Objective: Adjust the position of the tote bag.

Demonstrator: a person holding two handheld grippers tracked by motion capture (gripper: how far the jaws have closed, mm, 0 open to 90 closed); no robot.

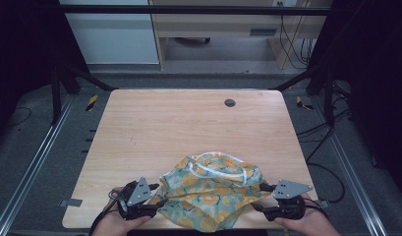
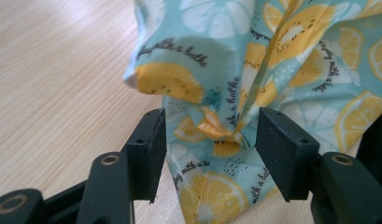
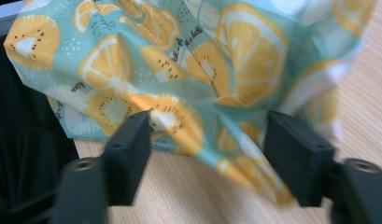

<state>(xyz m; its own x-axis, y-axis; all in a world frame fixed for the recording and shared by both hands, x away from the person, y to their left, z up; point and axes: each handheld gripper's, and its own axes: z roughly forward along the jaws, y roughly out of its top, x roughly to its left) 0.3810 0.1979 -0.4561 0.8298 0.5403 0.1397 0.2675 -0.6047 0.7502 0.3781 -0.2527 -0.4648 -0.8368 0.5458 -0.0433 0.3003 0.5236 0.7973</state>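
Cloth (image 1: 211,191), teal with a yellow citrus print and white strap trim, lies bunched at the near edge of the wooden surface (image 1: 188,123), between both hands. Left tongs (image 1: 157,195) sit at its left edge, right tongs (image 1: 257,196) at its right edge. Left gripper view: jaws apart, a pinched fold of cloth (image 2: 216,133) between them, pads not pressing it. Right gripper view: jaws apart too, cloth (image 3: 188,93) in the gap, no clamp. Judged light, thin, soft, limp; not fragile. It will sag and fold under its own weight and may slip from a shallow pinch. Best hold looks like the side hems or corners, one per tongs, taking a doubled fold for bite.
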